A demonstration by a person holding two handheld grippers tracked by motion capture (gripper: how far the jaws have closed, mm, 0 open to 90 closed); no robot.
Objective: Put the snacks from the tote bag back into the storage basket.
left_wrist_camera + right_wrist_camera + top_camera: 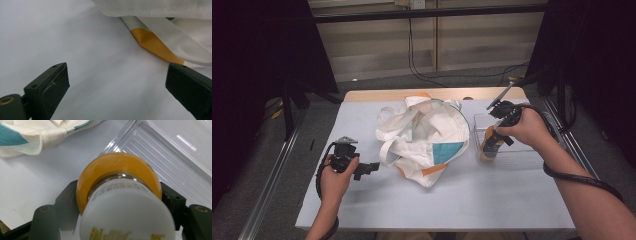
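Note:
A white tote bag (424,135) with teal and orange patches lies crumpled at the table's middle. My left gripper (373,167) stands open just left of the bag's lower edge; in the left gripper view an orange corner of the bag (155,46) lies ahead of the spread jaws. My right gripper (491,145) is shut on an orange juice bottle (488,146) with a white cap (127,212), held over a clear plastic tray (512,155). The right gripper view looks down on the bottle (117,170), clamped between both jaws above the tray's ribbed floor (170,157).
The table (492,200) is covered in pale grey, with bare room along the front and left. Black cables (422,65) hang at the back. Metal rails (267,185) run beside the table on both sides.

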